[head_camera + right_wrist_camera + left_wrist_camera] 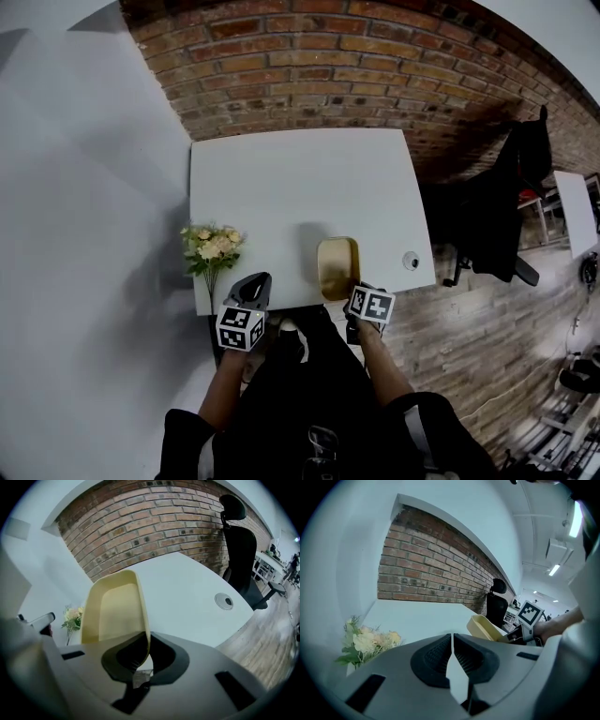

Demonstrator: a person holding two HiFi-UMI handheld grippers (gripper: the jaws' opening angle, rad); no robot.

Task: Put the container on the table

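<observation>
Container (337, 267) over white table (281, 187) by brick wall (328, 66)

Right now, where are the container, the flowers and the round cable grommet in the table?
container (115, 609): right gripper view, on its yellow inside surface.
flowers (214, 246): head view, on the pale blossoms.
cable grommet (411, 261): head view, on its centre.

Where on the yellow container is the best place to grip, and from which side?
Grip the thin wall at its near right corner, coming from the person's edge of the table. The container is an open, shallow tub, so a wall slips between two jaws. The right hand-held gripper is clamped exactly there.
</observation>
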